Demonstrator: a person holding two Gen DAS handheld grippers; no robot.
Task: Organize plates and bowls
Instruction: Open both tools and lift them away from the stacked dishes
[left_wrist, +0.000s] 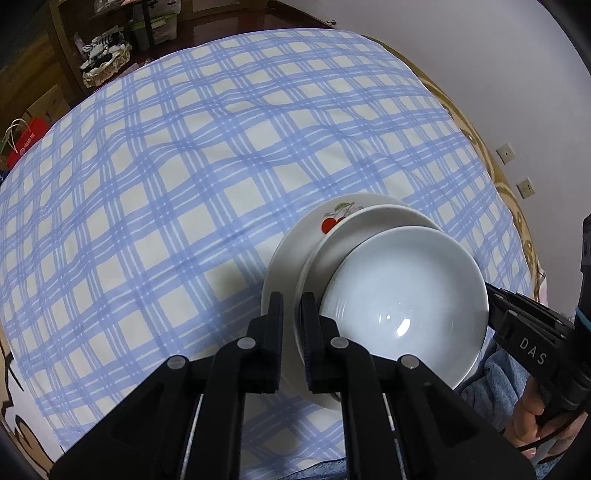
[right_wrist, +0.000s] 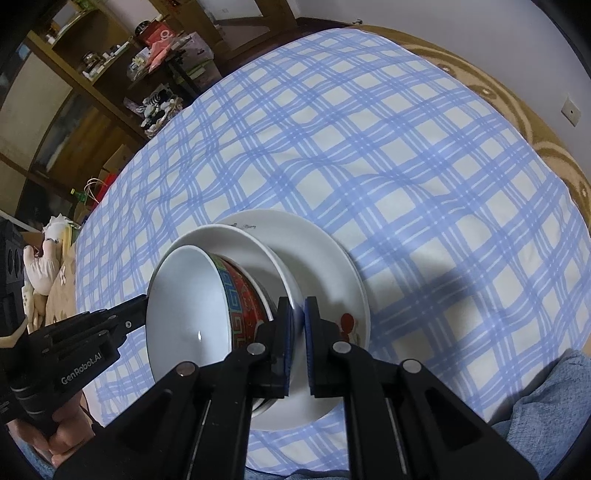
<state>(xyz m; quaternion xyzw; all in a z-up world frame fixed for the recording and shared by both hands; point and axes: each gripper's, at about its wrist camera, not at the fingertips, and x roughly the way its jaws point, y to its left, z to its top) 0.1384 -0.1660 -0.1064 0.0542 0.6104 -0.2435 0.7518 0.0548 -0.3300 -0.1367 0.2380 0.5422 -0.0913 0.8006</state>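
On the left, the left gripper (left_wrist: 291, 325) has its jaws closed to a narrow gap astride the near rim of the shallow dish (left_wrist: 325, 258); whether the pads actually clamp that rim cannot be told. Centre: one large cherry-patterned plate (left_wrist: 284, 254) lies on the blue-checked cloth (left_wrist: 166, 184). It carries the shallow dish, and that dish holds one bowl (left_wrist: 406, 299), tilted, white inside and, in the right wrist view, red and blue patterned outside (right_wrist: 243, 306). On the right, the right gripper (right_wrist: 299, 325) stands with jaws nearly shut over the edge of the shallow dish (right_wrist: 258, 254), beside the bowl's outer wall; firm contact is not discernible. The stack sits at the near edge of the cloth. The plate's near rim (right_wrist: 332, 258) is hidden behind both grippers. Count: one plate, one dish, one bowl, two grippers.
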